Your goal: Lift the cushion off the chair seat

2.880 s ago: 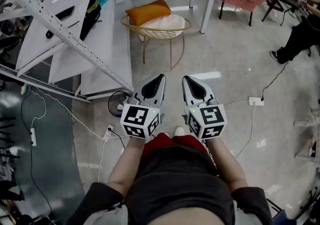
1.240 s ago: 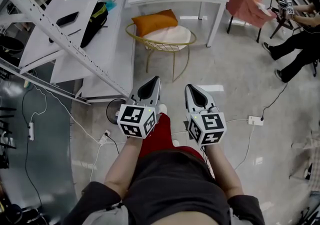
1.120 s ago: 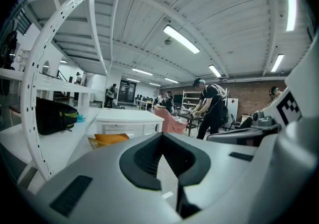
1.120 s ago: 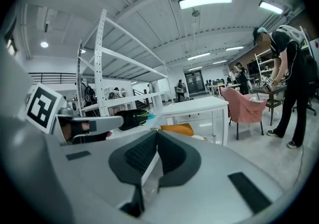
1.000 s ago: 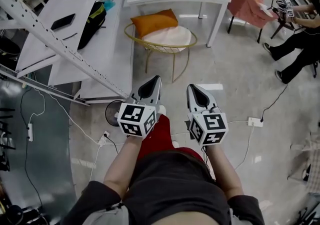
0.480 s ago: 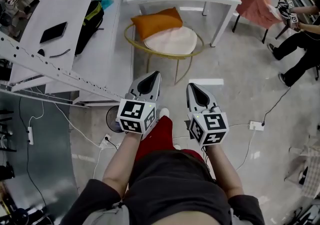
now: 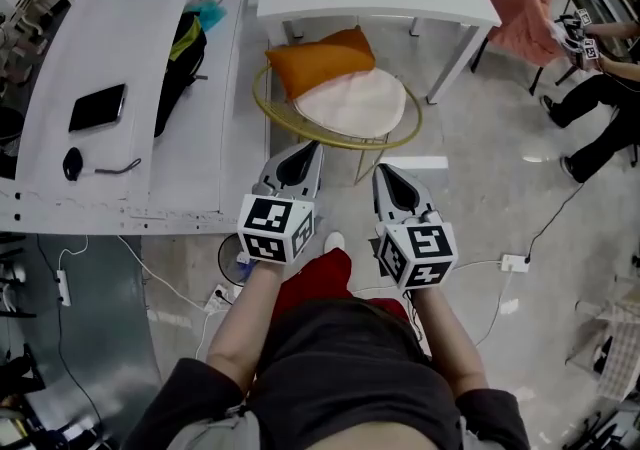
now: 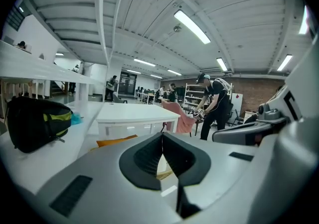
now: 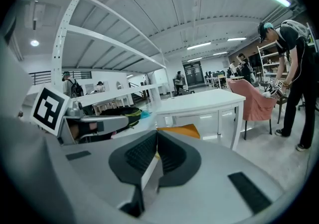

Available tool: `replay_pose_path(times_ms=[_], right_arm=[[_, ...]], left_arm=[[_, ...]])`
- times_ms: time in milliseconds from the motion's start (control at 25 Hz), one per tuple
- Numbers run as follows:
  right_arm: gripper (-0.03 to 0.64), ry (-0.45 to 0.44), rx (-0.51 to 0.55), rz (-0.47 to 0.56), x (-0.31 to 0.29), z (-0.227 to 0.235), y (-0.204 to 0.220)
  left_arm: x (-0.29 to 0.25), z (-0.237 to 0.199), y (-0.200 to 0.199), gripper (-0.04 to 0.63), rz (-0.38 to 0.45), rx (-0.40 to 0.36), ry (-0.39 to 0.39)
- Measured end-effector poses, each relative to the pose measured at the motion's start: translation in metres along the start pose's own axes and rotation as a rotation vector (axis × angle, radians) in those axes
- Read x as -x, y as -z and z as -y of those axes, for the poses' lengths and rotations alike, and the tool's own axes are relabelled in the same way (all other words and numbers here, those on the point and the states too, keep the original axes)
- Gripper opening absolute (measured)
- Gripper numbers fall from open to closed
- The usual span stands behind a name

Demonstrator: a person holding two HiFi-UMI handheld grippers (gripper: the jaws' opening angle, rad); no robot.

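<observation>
Nothing lifted yet: cushion [image 7: 320, 60] is seen on chair [image 7: 335, 141], left hand-held gripper [image 7: 300, 153] and right hand-held gripper [image 7: 386, 176] are held closed, empty, just before chair; grasp, lift outstanding.

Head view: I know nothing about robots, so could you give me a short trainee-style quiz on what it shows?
1. Fill in: the orange cushion lies on a round wire chair whose frame is ___ coloured.
2. True or false: the cushion is already lifted off the chair.
3. The left tongs and right tongs are: A open; B shut and empty; C shut on the cushion.
Key: 1 gold; 2 false; 3 B.
</observation>
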State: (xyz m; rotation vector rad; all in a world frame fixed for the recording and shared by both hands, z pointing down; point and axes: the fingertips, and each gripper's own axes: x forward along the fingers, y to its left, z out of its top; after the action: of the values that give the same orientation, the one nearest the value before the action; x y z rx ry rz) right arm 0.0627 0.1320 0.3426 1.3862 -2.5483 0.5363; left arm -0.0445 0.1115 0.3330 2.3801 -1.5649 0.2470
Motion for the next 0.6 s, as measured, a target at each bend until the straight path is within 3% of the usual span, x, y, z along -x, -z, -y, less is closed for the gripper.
replay_pose_path(times_ms=[600], right_arm=[[0.018, 0.036, 0.006, -0.036, -0.077, 0.012, -0.020]], left_arm=[[-0.073, -0.077, -0.012, 0.021, -0.063, 0.003, -0.002]])
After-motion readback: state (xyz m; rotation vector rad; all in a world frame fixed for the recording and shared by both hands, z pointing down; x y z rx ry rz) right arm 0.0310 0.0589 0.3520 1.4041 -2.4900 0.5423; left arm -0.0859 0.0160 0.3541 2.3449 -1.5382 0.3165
